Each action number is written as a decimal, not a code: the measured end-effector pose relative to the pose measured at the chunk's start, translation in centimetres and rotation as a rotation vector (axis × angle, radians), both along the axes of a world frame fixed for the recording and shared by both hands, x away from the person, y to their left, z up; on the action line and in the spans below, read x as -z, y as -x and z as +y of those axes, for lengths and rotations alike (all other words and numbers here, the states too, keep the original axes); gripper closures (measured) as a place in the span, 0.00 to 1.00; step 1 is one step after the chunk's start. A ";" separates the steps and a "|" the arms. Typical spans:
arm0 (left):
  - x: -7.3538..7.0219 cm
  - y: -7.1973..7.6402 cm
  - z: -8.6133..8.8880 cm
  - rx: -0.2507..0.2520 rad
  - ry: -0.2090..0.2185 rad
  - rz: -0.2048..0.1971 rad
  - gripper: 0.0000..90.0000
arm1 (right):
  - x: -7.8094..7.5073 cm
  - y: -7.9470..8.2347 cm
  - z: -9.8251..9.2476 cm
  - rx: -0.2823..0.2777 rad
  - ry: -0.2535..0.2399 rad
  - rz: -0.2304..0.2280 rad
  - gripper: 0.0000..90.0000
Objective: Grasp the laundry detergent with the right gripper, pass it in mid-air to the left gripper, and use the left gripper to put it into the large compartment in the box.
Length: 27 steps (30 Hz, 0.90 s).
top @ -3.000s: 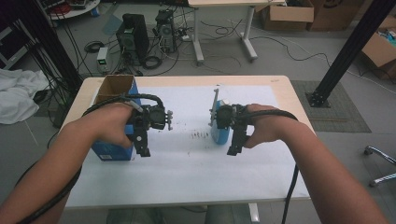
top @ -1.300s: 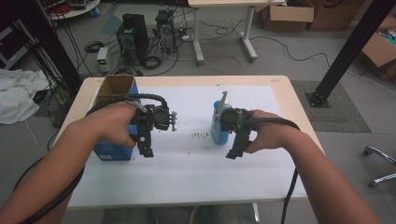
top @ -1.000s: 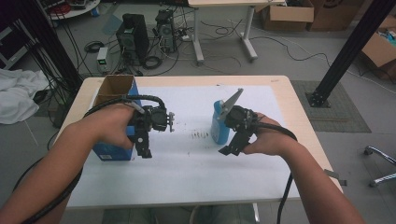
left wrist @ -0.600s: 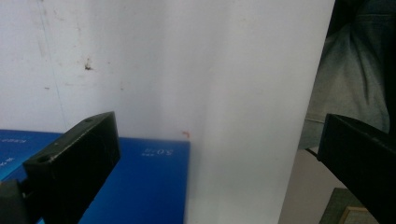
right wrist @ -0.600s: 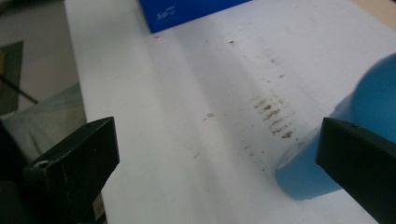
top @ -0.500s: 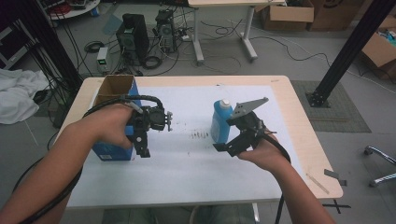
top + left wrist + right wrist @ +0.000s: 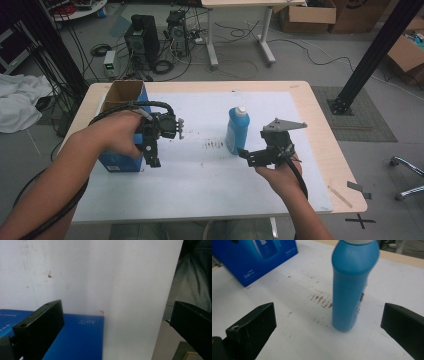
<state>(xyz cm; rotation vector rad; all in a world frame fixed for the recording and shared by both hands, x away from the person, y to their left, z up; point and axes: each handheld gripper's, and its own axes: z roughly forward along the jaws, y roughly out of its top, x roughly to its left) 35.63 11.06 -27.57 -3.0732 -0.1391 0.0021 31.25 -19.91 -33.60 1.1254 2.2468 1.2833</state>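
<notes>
You work under even, fairly bright overhead light that throws only soft shadows on the white table (image 7: 200, 190), while both gripper views look soft, with the near black jaws blurred and the upper surface washed pale.

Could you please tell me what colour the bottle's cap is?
The bottle is blue with a white cap, clearest in the high view.
</notes>
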 end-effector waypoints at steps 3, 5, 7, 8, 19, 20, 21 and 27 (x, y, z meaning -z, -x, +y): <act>0.0 0.0 0.0 -0.003 0.002 0.001 0.00 | 0.7 0.5 0.1 0.047 -0.020 -0.007 0.00; 0.0 0.1 0.1 -0.001 0.011 -0.001 0.00 | 1.0 0.6 0.1 0.051 -0.036 -0.004 0.00; 0.1 0.1 0.2 -0.002 0.009 -0.002 0.00 | 1.9 0.7 0.4 0.085 -0.070 0.001 0.00; 0.1 0.1 0.2 -0.002 0.009 -0.002 0.00 | 2.2 0.7 0.5 0.101 -0.075 -0.005 0.00; 0.0 0.2 1.0 -0.009 0.021 -0.004 0.00 | 5.1 -0.4 2.4 0.212 -0.097 -0.079 0.00; 0.1 0.3 1.2 -0.010 0.019 -0.002 0.00 | 5.8 -0.8 2.7 0.228 -0.090 -0.086 0.00; 0.1 0.3 1.2 -0.010 0.019 -0.002 0.00 | 6.0 -1.0 2.8 0.228 -0.083 -0.087 0.00; 0.1 0.4 1.5 -0.012 0.016 -0.003 0.00 | 7.0 -2.1 3.4 0.236 -0.065 -0.106 0.00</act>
